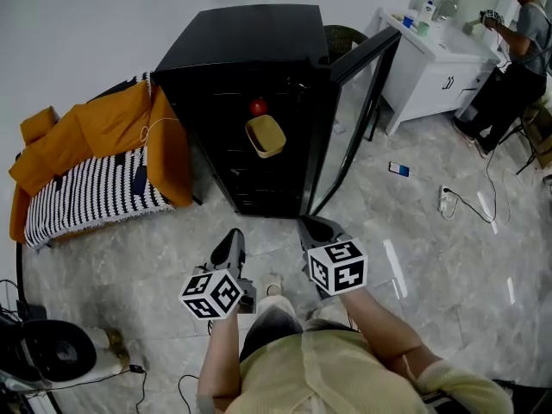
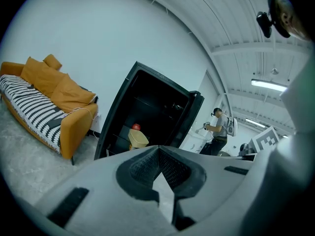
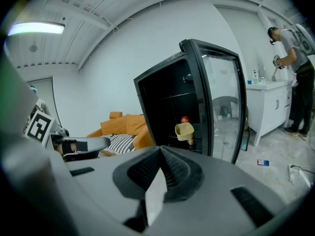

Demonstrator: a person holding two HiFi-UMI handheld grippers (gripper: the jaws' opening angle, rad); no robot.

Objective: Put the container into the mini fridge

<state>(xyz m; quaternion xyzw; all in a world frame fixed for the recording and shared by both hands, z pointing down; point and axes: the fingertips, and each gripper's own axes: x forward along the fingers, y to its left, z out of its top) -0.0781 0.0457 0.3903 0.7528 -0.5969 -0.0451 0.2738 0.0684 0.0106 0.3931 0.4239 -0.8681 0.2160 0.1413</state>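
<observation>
The black mini fridge (image 1: pixel 246 67) stands with its glass door (image 1: pixel 358 115) swung open to the right. A yellow container (image 1: pixel 266 135) rests on a shelf inside, with a red round thing (image 1: pixel 258 107) just behind it. The same container (image 2: pixel 138 139) (image 3: pixel 184 131) shows in both gripper views. My left gripper (image 1: pixel 231 247) and right gripper (image 1: pixel 316 229) hover side by side above the floor in front of the fridge, well short of it. Both have their jaws shut with nothing between them.
An orange sofa (image 1: pixel 95 166) with a striped cover stands left of the fridge. A white sink cabinet (image 1: pixel 429 67) and a person (image 1: pixel 513 54) are at the far right. A phone (image 1: pixel 398 169) and a power strip (image 1: pixel 445 198) lie on the marble floor. A fan (image 1: pixel 52 352) sits at lower left.
</observation>
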